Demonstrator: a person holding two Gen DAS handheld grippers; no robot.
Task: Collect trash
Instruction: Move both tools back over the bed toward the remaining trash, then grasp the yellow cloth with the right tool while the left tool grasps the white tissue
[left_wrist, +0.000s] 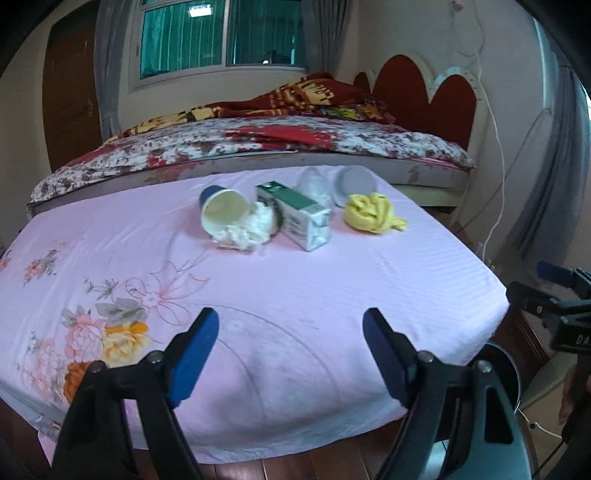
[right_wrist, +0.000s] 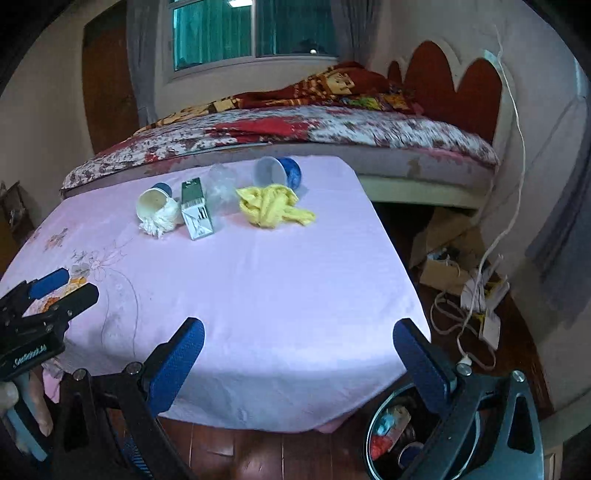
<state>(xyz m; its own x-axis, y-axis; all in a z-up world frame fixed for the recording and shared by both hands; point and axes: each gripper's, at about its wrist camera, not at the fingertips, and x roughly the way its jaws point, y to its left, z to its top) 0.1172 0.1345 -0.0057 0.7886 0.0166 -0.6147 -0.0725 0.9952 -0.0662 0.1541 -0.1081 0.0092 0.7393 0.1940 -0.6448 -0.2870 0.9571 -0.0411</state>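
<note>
Trash lies in a row at the far side of a table under a pink floral cloth (left_wrist: 280, 295). A tipped blue paper cup (left_wrist: 223, 214) has crumpled white tissue (left_wrist: 251, 227) spilling from it. Beside it lie a green-and-white carton (left_wrist: 299, 216), a clear plastic bottle (left_wrist: 314, 182), a second tipped blue cup (left_wrist: 354, 182) and a crumpled yellow cloth (left_wrist: 371, 213). The same items show in the right wrist view: cup (right_wrist: 153, 202), carton (right_wrist: 197, 214), yellow cloth (right_wrist: 271, 208), blue cup (right_wrist: 279, 171). My left gripper (left_wrist: 291, 328) is open over the near edge. My right gripper (right_wrist: 299, 341) is open, empty.
A round trash bin (right_wrist: 391, 432) holding some waste stands on the wooden floor under the table's near right corner. A bed (left_wrist: 258, 144) with a floral cover lies behind the table. Cables and boxes (right_wrist: 465, 288) clutter the floor at right.
</note>
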